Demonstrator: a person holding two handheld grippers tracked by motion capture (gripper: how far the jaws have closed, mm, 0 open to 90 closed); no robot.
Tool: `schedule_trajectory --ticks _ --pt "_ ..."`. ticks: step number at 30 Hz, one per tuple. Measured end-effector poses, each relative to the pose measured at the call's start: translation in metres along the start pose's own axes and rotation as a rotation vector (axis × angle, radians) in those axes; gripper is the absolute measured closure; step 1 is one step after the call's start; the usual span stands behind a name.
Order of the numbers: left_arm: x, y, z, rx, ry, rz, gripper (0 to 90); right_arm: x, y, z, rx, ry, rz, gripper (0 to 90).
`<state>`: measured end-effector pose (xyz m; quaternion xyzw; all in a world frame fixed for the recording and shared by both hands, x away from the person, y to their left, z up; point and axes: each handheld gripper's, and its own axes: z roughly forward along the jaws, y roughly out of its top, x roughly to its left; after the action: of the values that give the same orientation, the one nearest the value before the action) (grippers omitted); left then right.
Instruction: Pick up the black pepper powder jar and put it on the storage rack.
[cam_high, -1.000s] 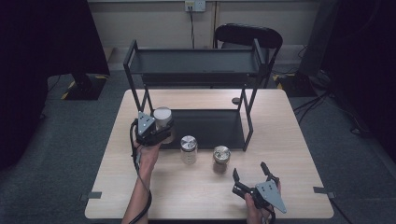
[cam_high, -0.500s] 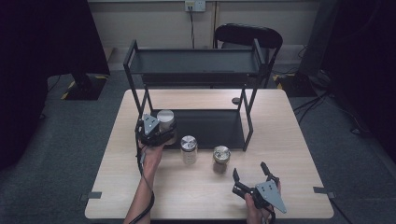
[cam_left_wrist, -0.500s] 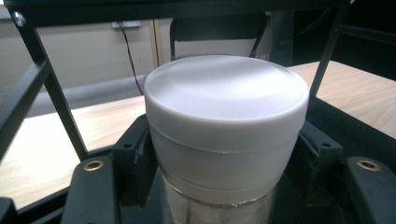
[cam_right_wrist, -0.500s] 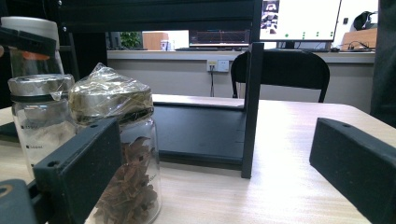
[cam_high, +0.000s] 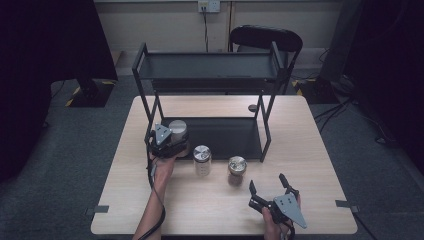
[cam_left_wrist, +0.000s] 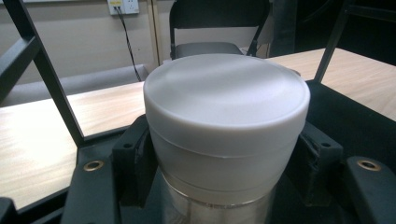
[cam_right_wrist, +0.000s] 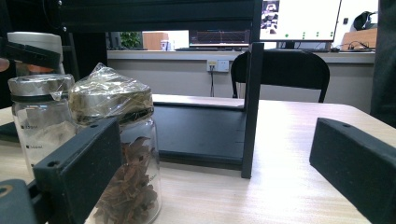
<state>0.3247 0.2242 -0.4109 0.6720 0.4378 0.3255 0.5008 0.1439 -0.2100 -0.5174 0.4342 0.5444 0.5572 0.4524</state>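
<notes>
My left gripper (cam_high: 172, 141) is shut on a clear jar with a white lid (cam_high: 178, 129), over the front left corner of the black rack's lower shelf (cam_high: 225, 135). In the left gripper view the white-lidded jar (cam_left_wrist: 226, 121) stands upright between the pads (cam_left_wrist: 134, 163). Whether it rests on the shelf I cannot tell. A silver-lidded jar (cam_high: 202, 159) and a jar with a wrapped gold lid (cam_high: 237, 169) stand on the table in front of the rack. My right gripper (cam_high: 266, 181) stands open near the front edge, with the gold-lidded jar of brown pieces (cam_right_wrist: 121, 158) beyond its left jaw.
The two-level black rack has an upper shelf (cam_high: 210, 67) on slanted posts (cam_right_wrist: 251, 109). A small dark round object (cam_high: 252, 107) lies on the wooden table (cam_high: 320, 150) behind the rack. A black chair (cam_high: 265, 37) stands beyond the far edge.
My left gripper has shifted slightly to the right and nearer with the white-lidded jar in it. The right gripper has stayed still.
</notes>
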Motion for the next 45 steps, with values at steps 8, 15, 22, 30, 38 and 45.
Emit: schedule_trajectory --ticks 8,15,22,30,38,45 --pt "0.0013 -0.0002 0.0010 0.007 -0.006 0.002 33.8 0.0000 0.0001 0.0000 0.000 0.000 0.000 1.5" --pt "0.0009 0.0003 0.0007 0.012 -0.009 0.000 33.7 0.0001 0.0000 0.0000 0.000 0.000 0.000 1.5" --pt "0.0021 0.0018 -0.0001 0.020 -0.017 -0.007 33.5 0.0001 0.0000 0.0000 0.000 0.000 0.000 1.5" --pt "0.0040 0.0020 -0.0002 0.021 -0.021 -0.022 33.3 0.0001 0.0000 0.0000 0.000 0.000 0.000 1.5" --pt "0.0054 0.0049 -0.0006 0.019 -0.027 -0.026 32.1 0.0001 0.0000 0.0000 0.000 0.000 0.000 1.5" --pt "0.0049 0.0054 -0.0008 0.015 -0.022 -0.028 29.1 0.0001 0.0000 0.0000 0.000 0.000 0.000 1.5"
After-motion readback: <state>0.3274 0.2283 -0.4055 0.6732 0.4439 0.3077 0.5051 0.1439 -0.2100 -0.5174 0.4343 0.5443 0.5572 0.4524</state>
